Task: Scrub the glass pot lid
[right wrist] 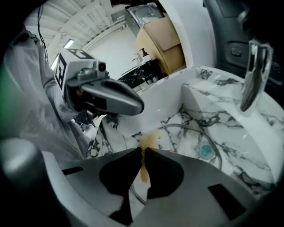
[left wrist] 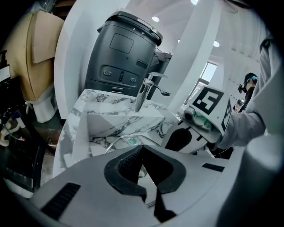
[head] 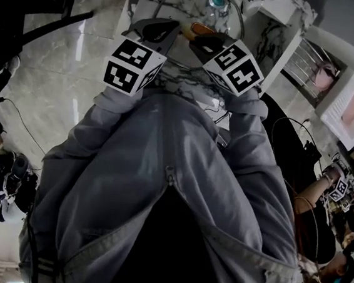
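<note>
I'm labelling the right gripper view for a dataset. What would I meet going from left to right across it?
Grey sleeve → left gripper → orange-brown pad → glass lid's teal knob → chrome faucet.

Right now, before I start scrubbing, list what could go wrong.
1. The left gripper is shut and appears to hold nothing, so the glass pot lid lies loose in the sink and may slide when pressed.
2. The right gripper pinches only a thin edge of the sponge, which might slip out.
3. The faucet stands close by; a wide stroke could hit it.
</note>
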A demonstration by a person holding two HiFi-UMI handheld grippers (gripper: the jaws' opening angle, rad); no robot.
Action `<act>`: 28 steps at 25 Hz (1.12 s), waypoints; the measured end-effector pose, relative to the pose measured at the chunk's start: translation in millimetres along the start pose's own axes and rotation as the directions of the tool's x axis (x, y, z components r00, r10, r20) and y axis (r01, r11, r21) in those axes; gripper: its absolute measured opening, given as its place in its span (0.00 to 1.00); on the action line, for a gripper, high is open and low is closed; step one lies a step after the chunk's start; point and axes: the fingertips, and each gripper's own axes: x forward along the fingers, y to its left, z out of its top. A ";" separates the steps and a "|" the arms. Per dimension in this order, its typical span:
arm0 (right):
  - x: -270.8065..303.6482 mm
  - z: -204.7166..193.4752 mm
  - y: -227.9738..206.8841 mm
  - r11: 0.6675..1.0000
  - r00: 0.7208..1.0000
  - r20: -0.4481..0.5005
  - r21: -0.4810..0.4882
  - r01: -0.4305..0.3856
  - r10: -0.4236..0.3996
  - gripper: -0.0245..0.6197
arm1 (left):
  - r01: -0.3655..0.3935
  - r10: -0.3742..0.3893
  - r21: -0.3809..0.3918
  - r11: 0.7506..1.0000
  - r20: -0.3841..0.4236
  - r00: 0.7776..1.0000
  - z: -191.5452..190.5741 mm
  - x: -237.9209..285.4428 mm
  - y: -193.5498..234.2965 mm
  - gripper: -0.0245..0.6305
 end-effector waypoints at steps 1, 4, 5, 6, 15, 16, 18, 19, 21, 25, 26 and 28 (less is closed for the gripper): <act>-8.8 3.0 -10.6 0.999 0.999 0.021 0.006 0.031 -0.031 0.11 | 0.008 -0.008 0.003 1.000 -0.004 1.000 1.8 4.1 -1.5 0.05; -28.4 10.1 -44.7 0.990 0.988 0.054 0.007 0.141 -0.142 0.11 | 0.026 -0.026 0.010 1.000 -0.013 1.000 6.3 12.5 -5.2 0.05; -31.7 10.6 -56.6 0.984 0.983 0.055 0.002 0.176 -0.175 0.11 | 0.031 -0.030 0.012 0.999 -0.015 0.999 7.7 15.0 -6.6 0.05; -33.0 9.7 -68.8 0.978 0.977 0.050 -0.005 0.206 -0.206 0.11 | 0.035 -0.035 0.014 0.999 -0.016 0.999 9.0 18.0 -7.8 0.05; 1.4 -6.5 -149.8 0.899 0.910 -0.063 -0.194 0.392 -0.411 0.11 | 0.036 -0.036 -0.004 0.999 -0.032 0.999 12.0 36.0 -1.8 0.05; 5.7 -8.6 -155.1 0.892 0.902 -0.073 -0.204 0.404 -0.425 0.11 | 0.034 -0.034 -0.006 0.999 -0.035 0.999 11.5 37.1 0.2 0.05; 15.0 -12.4 -163.5 0.885 0.895 -0.082 -0.210 0.415 -0.439 0.11 | 0.029 -0.030 -0.013 0.999 -0.038 0.999 11.0 39.3 3.5 0.05; 19.4 -14.0 -167.0 0.883 0.892 -0.085 -0.212 0.420 -0.444 0.11 | 0.028 -0.029 -0.017 0.999 -0.039 0.999 10.6 40.1 4.8 0.05; 25.3 -16.6 -173.1 0.874 0.882 -0.101 -0.228 0.430 -0.461 0.11 | 0.027 -0.028 -0.023 0.999 -0.041 0.999 9.4 40.6 6.3 0.05; 33.7 -21.1 -174.2 0.875 0.878 -0.144 -0.248 0.415 -0.457 0.11 | 0.032 -0.033 -0.028 0.999 -0.041 0.999 6.6 39.6 6.7 0.05; 35.7 -22.5 -173.0 0.879 0.880 -0.154 -0.249 0.406 -0.450 0.11 | 0.032 -0.033 -0.028 0.999 -0.040 0.999 6.2 39.1 6.6 0.05; 39.4 -25.3 -168.8 0.885 0.883 -0.173 -0.259 0.387 -0.436 0.11 | 0.034 -0.035 -0.028 0.999 -0.038 0.999 5.4 37.7 5.7 0.05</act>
